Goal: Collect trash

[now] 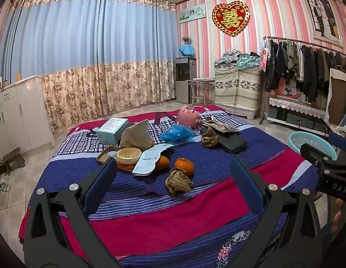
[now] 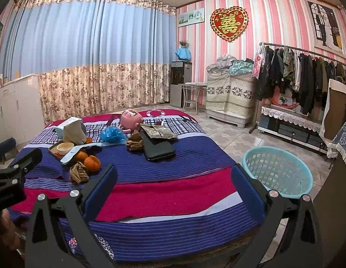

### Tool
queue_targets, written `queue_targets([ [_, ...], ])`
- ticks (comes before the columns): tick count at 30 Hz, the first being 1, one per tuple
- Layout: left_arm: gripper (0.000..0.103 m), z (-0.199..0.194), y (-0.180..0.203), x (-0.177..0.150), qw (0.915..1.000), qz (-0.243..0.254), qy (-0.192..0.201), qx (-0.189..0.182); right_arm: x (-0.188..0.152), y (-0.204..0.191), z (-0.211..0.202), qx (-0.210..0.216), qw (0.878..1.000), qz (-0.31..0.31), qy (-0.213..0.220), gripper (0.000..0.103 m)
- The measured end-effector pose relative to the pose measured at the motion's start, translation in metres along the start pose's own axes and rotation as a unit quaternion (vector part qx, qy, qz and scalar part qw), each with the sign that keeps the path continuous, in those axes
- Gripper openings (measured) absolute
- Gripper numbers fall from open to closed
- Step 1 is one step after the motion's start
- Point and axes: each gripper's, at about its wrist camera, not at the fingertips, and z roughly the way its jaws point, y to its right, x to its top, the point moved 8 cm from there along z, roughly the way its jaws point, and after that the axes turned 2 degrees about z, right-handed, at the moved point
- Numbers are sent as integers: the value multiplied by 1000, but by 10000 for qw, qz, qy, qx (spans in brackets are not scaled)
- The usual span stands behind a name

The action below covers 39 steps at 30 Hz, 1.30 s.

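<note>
Crumpled brown paper (image 1: 178,181) lies on a striped bed cover (image 1: 173,218), touching the near side of an orange (image 1: 184,166), with a second orange (image 1: 162,162) just to its left. Another brown paper wad (image 1: 209,139) sits farther back, beside a black case (image 1: 232,143) and a flat brown packet (image 1: 219,126). A scrunched blue plastic bag (image 1: 177,133) lies behind the oranges, near a pink toy (image 1: 188,116). To the left, a small tray (image 1: 106,154) holds a pale bowl (image 1: 129,155), with a white paper slip (image 1: 147,160) draped over its edge and a teal box (image 1: 112,130) behind. On the floor to the right of the bed stands a light blue mesh basket (image 2: 277,170). The left gripper (image 1: 173,167) hangs above the bed with fingers spread wide, nothing between them, the near paper wad in line ahead. The right gripper (image 2: 174,174) is likewise spread and holds nothing, above the bed's near right part
</note>
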Motion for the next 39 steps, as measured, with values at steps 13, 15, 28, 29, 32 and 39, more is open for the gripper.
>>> queue_targets([
  [13,98,5,-2,-6,10000,-4,-27,-23,0,0,0,-3,10000,-12,-21,99],
  [15,98,5,-2,-6,10000,-1,-25,-18,0,0,0,-2,10000,-9,-14,99],
  [28,98,10,-5,-14,10000,-25,-71,-24,-2,0,1,-7,10000,-5,8,99],
  [29,98,10,-5,-15,10000,-26,-69,-21,-2,0,0,-8,10000,-8,6,99],
  [32,98,10,-4,-16,9999,-22,-96,-45,-3,1,1,-14,10000,-2,1,99],
  [39,98,18,-5,-20,9999,-29,-114,-38,-3,0,1,1,10000,-15,-9,99],
])
